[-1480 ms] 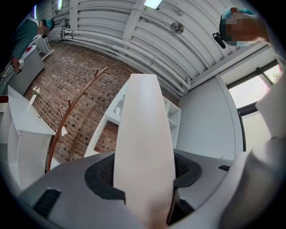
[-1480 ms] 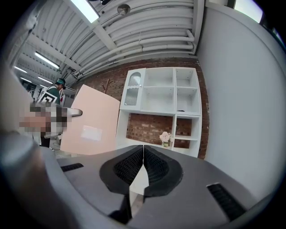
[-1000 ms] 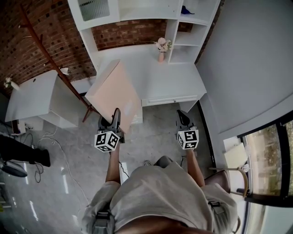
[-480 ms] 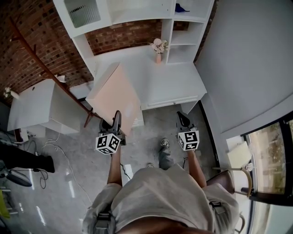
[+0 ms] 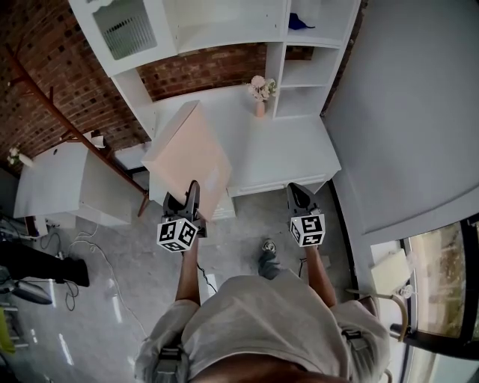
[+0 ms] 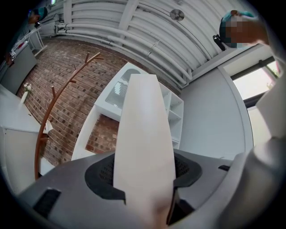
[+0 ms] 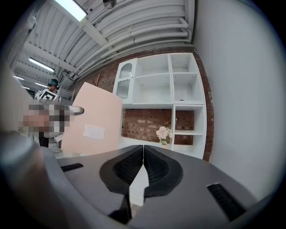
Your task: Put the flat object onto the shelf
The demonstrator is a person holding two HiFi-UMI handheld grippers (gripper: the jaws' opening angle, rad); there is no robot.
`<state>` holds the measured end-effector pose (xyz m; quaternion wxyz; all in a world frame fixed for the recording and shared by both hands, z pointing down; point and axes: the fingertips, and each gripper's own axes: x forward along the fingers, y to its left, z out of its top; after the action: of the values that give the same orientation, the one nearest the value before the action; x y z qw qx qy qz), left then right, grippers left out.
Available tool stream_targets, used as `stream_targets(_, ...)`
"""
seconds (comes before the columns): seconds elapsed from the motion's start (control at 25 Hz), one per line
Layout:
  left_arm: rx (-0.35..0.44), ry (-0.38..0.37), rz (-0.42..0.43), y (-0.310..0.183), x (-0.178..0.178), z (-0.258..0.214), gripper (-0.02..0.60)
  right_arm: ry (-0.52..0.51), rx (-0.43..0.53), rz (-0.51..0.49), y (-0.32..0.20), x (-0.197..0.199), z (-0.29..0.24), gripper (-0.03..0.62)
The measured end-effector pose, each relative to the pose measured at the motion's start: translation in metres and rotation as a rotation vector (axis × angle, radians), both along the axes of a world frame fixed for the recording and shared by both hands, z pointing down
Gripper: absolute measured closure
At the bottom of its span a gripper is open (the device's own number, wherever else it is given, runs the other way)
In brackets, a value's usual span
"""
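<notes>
Bright, even room light with soft shadows. A ceiling strip light point(image 7: 71, 10) glares above-left of the right tool point(image 7: 143, 154). The 2 tool views bend strongly, with dark corners; the flat panel point(image 6: 143, 116) blurs nearest the left tool point(image 6: 143, 176).

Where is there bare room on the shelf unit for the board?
Bare: the desktop right of the vase, and the wide cubby beside the glass door. Crowded: the vase's corner; the top right cubby holds a blue item.
</notes>
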<state>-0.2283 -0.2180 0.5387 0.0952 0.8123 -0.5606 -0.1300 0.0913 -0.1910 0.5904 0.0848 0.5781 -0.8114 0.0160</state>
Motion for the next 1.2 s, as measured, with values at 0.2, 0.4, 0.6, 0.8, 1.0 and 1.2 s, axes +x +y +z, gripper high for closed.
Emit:
stream_targets(0.2, 0.014, -0.007, -0.025, -0.041, 0.019, -0.014, 0.305, -0.010, 0.010, -0.020, -0.049, 0.022, -0.009, 0.565)
stream_targets(0.4, 0.036, -0.009, -0.051, -0.075, 0.042, -0.028, 0.305, -0.022, 0.020, -0.040, -0.092, 0.047, -0.014, 0.565)
stream_targets(0.6, 0.057, -0.017, -0.074, -0.106, 0.067, -0.039, 0.305, -0.033, 0.019, -0.065, -0.130, 0.069, -0.014, 0.565)
stream_targets(0.8, 0.059, -0.021, -0.101, -0.130, 0.085, -0.041, 0.305, -0.040, 0.011, -0.096, -0.161, 0.085, -0.010, 0.565)
stream_targets(1.0, 0.058, -0.023, -0.129, -0.149, 0.098, -0.040, 0.305, -0.050, 0.003, -0.114, -0.188, 0.100, -0.003, 0.565)
stream_targets(1.2, 0.059, -0.033, -0.142, -0.157, 0.103, -0.041, 0.305, -0.057, -0.008, -0.146, -0.200, 0.096, 0.001, 0.565)
